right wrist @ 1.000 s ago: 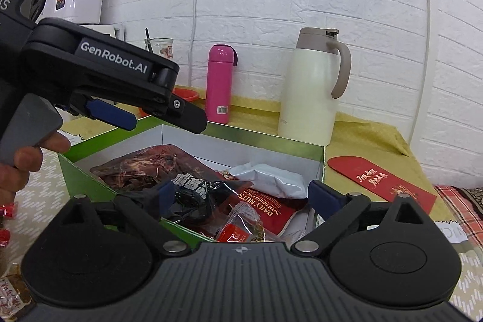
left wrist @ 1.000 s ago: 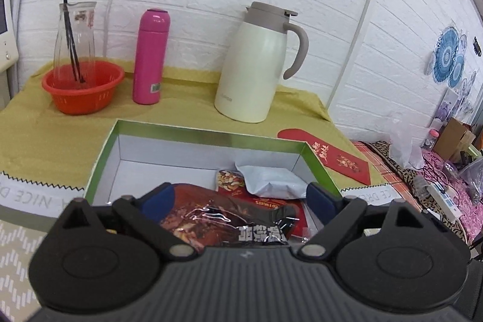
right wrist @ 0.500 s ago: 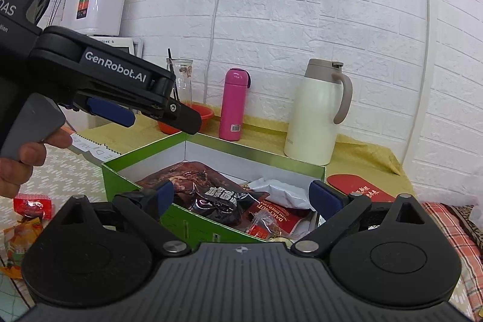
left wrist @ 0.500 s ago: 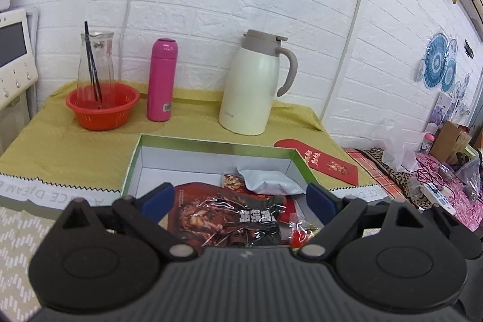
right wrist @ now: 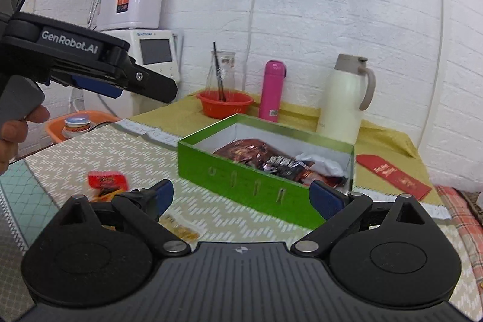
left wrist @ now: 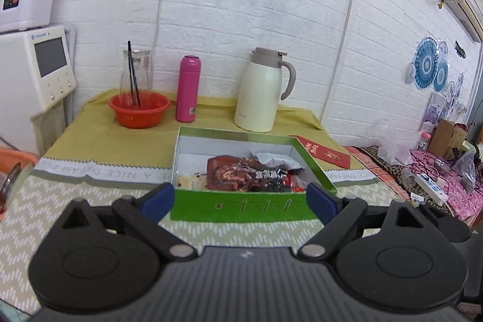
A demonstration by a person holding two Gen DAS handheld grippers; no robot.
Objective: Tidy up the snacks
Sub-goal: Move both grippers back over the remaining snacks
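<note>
A green box [left wrist: 241,208] stands on the patterned mat, and the right wrist view shows its front wall [right wrist: 256,186]. Inside lie a dark red-brown snack packet [left wrist: 241,174], a white packet [left wrist: 268,156] and a few smaller ones. My left gripper [left wrist: 240,199] is open and empty, hanging back from the box's front wall. It also shows from the side at upper left [right wrist: 145,85], held by a person's hand [right wrist: 18,125]. My right gripper [right wrist: 244,198] is open too, with nothing between its fingers. Left of it on the mat lie a loose red snack packet [right wrist: 105,181] and a small yellow one [right wrist: 178,227].
Behind the box stand a cream thermos jug [left wrist: 261,92], a pink bottle [left wrist: 187,89] and an orange basket [left wrist: 139,110] holding a glass carafe. A red envelope [left wrist: 323,151] lies right of the box. White appliances [left wrist: 36,71] and an orange tub [right wrist: 75,122] are at the left.
Both grippers have drawn back from over the box, still open. The box now looks smaller and farther away, and the loose snacks on the mat have come into the right wrist view.
</note>
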